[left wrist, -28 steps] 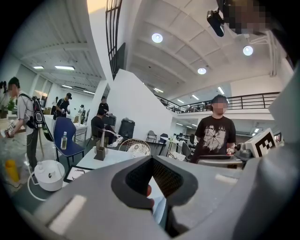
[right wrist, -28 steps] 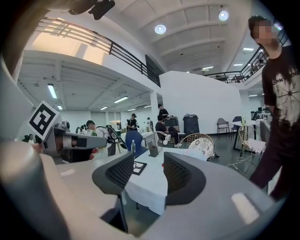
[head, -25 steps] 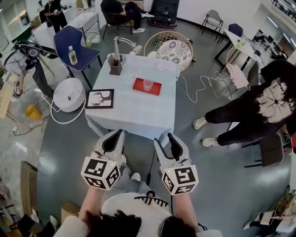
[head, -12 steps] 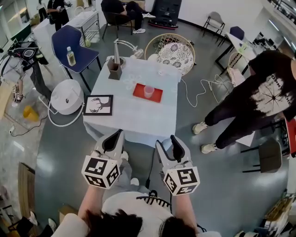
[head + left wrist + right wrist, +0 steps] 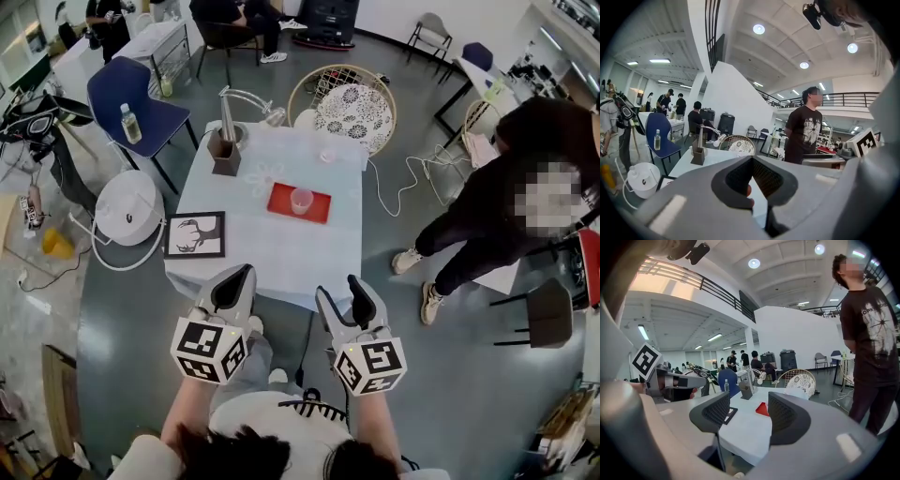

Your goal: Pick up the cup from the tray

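Observation:
A clear cup (image 5: pixel 301 200) stands upright on a red tray (image 5: pixel 283 199) on the white-clothed table (image 5: pixel 272 253), right of its middle. Both grippers hang in front of the table's near edge, well short of the tray. My left gripper (image 5: pixel 242 272) is shut with nothing between its pads; in the left gripper view (image 5: pixel 752 159) the tips meet in a V. My right gripper (image 5: pixel 339 289) stands open and empty. Between its jaws (image 5: pixel 749 411) I see the tablecloth and a corner of the red tray (image 5: pixel 762 409); the cup does not show there.
A framed picture (image 5: pixel 196 234) lies at the table's near left, and a brown holder with a desk lamp (image 5: pixel 223 150) at the far left. A person (image 5: pixel 506 197) stands right of the table. A wicker chair (image 5: pixel 342 98), a blue chair (image 5: pixel 131 94) and a white round appliance (image 5: pixel 129 202) stand around it.
The table and tray have drawn nearer and lower in the head view. The person at the right has shifted stance. Both grippers keep their places and states.

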### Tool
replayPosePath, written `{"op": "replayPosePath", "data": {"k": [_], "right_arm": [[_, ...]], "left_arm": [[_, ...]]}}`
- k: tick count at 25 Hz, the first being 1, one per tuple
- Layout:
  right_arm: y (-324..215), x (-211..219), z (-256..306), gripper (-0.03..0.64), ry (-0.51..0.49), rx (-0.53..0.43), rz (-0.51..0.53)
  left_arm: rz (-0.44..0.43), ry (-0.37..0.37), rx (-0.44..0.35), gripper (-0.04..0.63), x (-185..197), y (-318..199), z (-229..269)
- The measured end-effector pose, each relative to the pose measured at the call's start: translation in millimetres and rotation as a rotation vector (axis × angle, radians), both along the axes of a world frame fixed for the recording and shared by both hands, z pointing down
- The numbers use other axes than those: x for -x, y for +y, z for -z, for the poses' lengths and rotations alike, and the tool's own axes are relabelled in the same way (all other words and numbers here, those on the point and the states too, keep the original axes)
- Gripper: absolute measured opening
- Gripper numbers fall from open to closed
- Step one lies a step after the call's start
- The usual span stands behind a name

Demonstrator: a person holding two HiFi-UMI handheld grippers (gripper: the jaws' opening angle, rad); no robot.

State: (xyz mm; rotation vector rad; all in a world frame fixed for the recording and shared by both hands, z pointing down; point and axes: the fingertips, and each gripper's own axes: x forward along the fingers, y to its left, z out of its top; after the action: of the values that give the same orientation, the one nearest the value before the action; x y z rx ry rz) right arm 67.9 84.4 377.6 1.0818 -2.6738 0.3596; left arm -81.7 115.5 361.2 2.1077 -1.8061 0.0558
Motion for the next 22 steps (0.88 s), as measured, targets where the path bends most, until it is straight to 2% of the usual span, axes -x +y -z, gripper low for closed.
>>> {"op": "replayPosePath", "data": {"k": [13,22], "right_arm": [[-65,49,-3,0.282,0.019,0.015,-0.056],[-104,75,-12,0.293,0.003,0.021,-0.114]], "left_arm": [[-0.057,0.005,0.033,0.000,51,-71,-5],[-0.150,-0.009,0.016,0.000,65,-123,-2]]}}
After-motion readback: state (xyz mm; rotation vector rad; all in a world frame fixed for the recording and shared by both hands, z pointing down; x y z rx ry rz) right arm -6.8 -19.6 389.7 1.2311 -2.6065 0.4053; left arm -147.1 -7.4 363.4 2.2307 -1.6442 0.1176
